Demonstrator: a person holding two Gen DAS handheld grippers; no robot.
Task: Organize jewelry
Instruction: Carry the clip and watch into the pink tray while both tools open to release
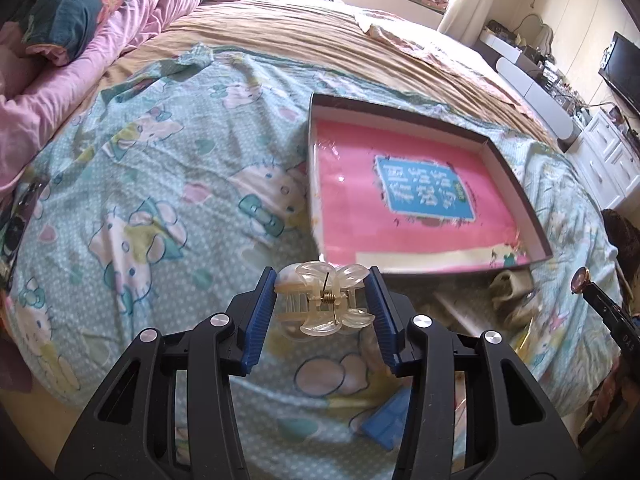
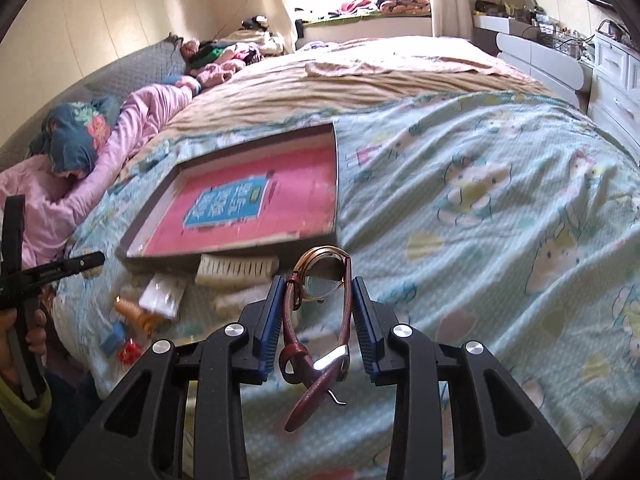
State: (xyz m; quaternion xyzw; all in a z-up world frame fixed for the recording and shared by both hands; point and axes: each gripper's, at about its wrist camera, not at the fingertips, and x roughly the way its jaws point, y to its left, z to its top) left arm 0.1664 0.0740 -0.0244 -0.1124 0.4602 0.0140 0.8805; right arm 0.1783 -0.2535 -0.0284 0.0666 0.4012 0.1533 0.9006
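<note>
1. We list a left gripper (image 1: 324, 300), its blue pads clamped on a clear plastic hair claw clip (image 1: 323, 300) with a brass-coloured spring; the clip hangs above the bedspread, just short of the tray's near edge.
2. We list a right gripper (image 2: 318, 312), its pads pressed on a wristwatch (image 2: 322, 280) with a rose-gold case and a maroon leather strap (image 2: 308, 376); the strap and buckle dangle between the arms, clear of the bed.
3. We list a shallow dark-rimmed tray (image 1: 516, 176) lying flat on the bed, lined in pink with a blue label (image 1: 426, 184); its white writing is too blurred for us to read.
4. We list a mint bedspread (image 1: 160, 184) printed with cartoon cats.
5. We list a white comb (image 2: 236, 268) touching the tray's near wall, with small blue and red pieces beside it.
6. We note letters on the right gripper's arm at the left view's edge, too small to read surely.
</note>
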